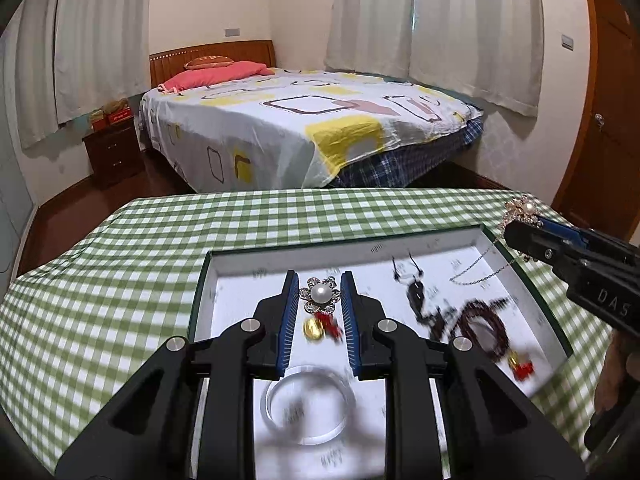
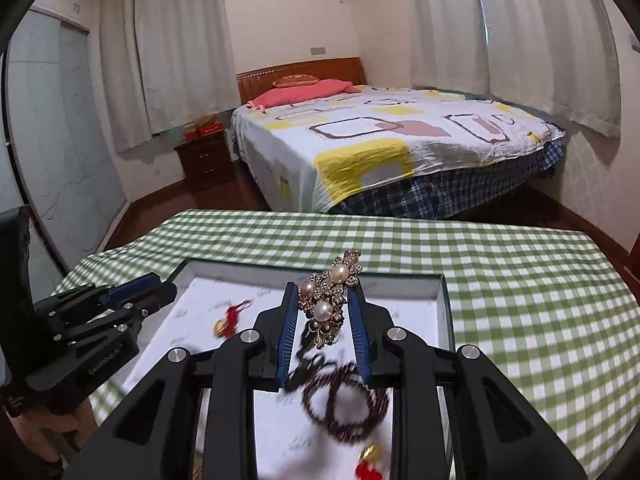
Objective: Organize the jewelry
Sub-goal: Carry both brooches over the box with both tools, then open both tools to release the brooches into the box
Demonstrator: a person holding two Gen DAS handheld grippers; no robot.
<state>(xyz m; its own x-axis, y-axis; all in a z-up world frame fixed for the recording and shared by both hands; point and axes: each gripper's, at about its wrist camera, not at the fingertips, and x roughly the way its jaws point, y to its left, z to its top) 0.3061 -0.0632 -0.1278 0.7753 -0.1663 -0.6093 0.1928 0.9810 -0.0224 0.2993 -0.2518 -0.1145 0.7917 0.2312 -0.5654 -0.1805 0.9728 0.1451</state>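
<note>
**Two pearl brooches lifted over jewelry tray**

Clamped between the blue pads of the left gripper (image 1: pixel 319 300): a silver flower brooch (image 1: pixel 320 295) with a single white pearl at its centre, held above the white lining of the open tray (image 1: pixel 224 280). Pinched in the right gripper (image 2: pixel 325 308): a larger gold-toned cluster brooch (image 2: pixel 330 300) set with three pearls, rising past the fingertips and carried over the far side of the same tray (image 2: pixel 446 312). Trailing from that piece in the left wrist view, a thin silver chain (image 1: pixel 478 268) draped down onto the lining near the tray's right wall.

Lying loose in the tray: a dark red beaded bracelet (image 2: pixel 346 404), blurred; a gold bead on red cord (image 1: pixel 316 328) just below the flower brooch; a second gold-and-red charm (image 1: pixel 520 364) near the right wall; a clear bangle (image 1: pixel 308 404) toward the near edge; dark earrings (image 1: pixel 412 280) beside the chain, too smeared to read in detail.

Underneath, a green-and-white checked tablecloth (image 1: pixel 120 264) covering the table. Behind, a bed (image 1: pixel 304 120) under a patterned white and yellow sheet, a pink pillow (image 1: pixel 216 74) at the wooden headboard, pale curtains (image 2: pixel 540 48) along the walls, a dark nightstand (image 1: pixel 114 152) at the bedside. At the frame edge in the right wrist view, part of a hand (image 2: pixel 52 428) gripping the left tool's handle.
</note>
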